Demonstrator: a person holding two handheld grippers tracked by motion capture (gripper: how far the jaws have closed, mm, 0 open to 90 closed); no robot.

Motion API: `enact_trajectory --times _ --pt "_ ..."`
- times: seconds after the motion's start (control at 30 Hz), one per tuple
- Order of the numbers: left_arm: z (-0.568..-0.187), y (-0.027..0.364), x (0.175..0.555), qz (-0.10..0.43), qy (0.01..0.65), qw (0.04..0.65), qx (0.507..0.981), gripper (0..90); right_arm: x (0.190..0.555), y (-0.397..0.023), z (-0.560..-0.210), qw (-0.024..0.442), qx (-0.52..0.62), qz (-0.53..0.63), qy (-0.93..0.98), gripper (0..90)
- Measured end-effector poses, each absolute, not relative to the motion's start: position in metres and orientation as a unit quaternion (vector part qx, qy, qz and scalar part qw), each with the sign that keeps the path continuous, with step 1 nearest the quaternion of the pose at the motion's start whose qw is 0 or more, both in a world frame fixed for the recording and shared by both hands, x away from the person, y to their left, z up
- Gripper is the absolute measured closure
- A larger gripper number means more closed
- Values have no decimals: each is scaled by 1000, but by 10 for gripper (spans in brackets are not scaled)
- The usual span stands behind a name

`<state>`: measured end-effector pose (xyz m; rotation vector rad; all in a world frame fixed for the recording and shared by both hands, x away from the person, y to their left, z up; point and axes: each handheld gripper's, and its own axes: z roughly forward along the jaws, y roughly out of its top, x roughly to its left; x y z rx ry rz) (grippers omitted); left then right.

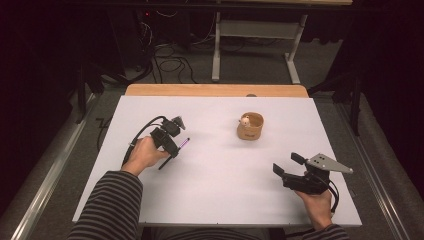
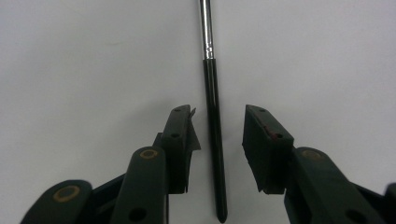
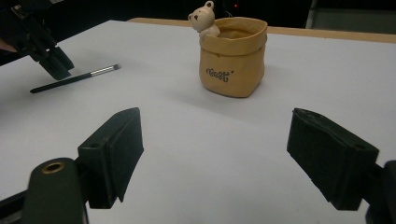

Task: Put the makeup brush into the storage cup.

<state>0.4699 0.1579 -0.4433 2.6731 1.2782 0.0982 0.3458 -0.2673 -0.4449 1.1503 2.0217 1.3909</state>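
Note:
A slim brush [image 2: 215, 140] with a black handle and a silver ferrule [image 2: 206, 28] lies flat on the white table sheet [image 1: 225, 195]. My left gripper [image 2: 218, 116] points down over it, one jaw on each side of the handle, and a gap shows at both pads, so it is open. From above, the left gripper [image 1: 174, 145] stands at the left of the sheet over the brush [image 1: 183, 144]. My right gripper [image 1: 287, 163] rests at the near right, open and empty. It faces a tan pouch-shaped pot [image 3: 233, 58] with a small bear figure [image 3: 203, 18] on its rim.
The pot [image 1: 250, 126] stands right of centre towards the back. A wooden table edge [image 1: 215, 90] runs along the far side of the sheet. Beyond it are a dark floor with cables [image 1: 170, 62] and a white table frame [image 1: 216, 55].

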Motion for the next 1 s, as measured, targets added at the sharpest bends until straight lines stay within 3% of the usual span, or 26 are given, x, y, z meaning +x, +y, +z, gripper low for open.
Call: enact_trajectory --times 1.0 --pt "-455 153 468 30 420 63 905 818 346 -267 -445 214 411 499 732 203"
